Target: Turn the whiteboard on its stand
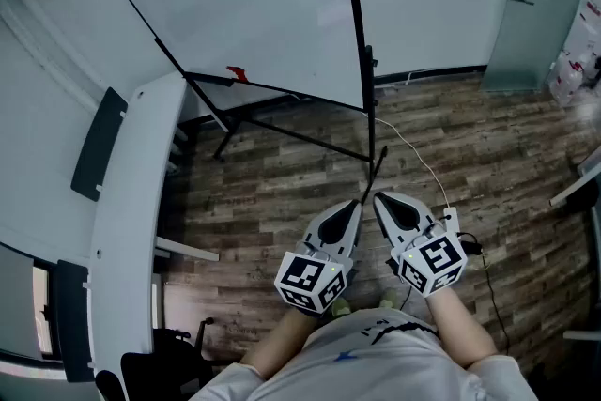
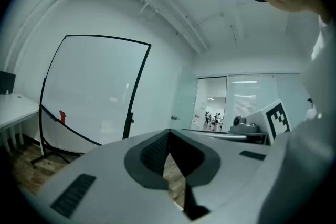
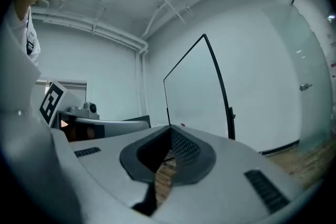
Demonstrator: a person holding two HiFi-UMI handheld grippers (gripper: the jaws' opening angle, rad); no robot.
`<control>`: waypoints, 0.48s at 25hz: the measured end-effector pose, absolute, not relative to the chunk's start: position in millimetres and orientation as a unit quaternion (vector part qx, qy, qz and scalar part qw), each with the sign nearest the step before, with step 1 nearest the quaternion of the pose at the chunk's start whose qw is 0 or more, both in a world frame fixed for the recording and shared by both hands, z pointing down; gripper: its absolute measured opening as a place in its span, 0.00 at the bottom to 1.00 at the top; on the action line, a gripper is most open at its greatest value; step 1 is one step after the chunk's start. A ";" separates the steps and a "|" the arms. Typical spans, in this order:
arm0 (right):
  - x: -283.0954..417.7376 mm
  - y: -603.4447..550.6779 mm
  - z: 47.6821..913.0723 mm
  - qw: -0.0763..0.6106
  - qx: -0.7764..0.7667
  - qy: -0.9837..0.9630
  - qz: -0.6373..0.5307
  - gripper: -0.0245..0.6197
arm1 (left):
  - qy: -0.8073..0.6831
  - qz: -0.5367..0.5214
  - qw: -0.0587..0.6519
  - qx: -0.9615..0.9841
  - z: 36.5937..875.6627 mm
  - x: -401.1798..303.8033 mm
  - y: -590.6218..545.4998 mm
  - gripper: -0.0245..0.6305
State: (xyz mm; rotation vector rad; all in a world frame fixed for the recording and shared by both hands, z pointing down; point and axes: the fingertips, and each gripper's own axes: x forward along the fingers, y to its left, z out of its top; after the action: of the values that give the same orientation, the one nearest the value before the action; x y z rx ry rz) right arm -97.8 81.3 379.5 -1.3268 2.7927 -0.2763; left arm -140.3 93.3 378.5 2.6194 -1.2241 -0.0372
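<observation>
The whiteboard (image 1: 254,5) stands tilted in its black frame on a black stand (image 1: 282,131), a few steps ahead of me near the back wall. A small red thing (image 1: 237,73) sits on its lower edge. The board also shows in the left gripper view (image 2: 89,92) and the right gripper view (image 3: 194,92), well beyond the jaws. My left gripper (image 1: 360,202) and right gripper (image 1: 377,197) are side by side close to my body, tips towards the stand, touching nothing. Both are shut with nothing between the jaws (image 2: 169,132) (image 3: 170,128).
A long white desk (image 1: 127,202) with dark monitors (image 1: 99,146) runs along the left wall. A white cable (image 1: 423,164) trails over the wood floor from the stand's right leg. A glass door (image 1: 535,5) is at the back right, a dark chair (image 1: 160,362) at the lower left.
</observation>
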 end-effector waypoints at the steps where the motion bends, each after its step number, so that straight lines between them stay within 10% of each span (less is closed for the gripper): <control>1: -96.6 80.8 379.1 0.019 -0.427 0.900 -0.089 0.06 | -0.420 -0.013 0.125 0.899 378.1 -139.1 92.9 0.04; 12: -85.3 81.5 378.0 0.034 -0.408 0.907 -0.097 0.06 | -0.426 -0.012 0.127 0.896 379.7 -125.9 92.5 0.04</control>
State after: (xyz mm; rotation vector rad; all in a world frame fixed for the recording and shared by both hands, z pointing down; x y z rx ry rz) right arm -85.3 81.5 378.0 -1.2548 2.7903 -0.2981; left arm -125.9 92.5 379.7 2.6071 -1.2386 -0.0354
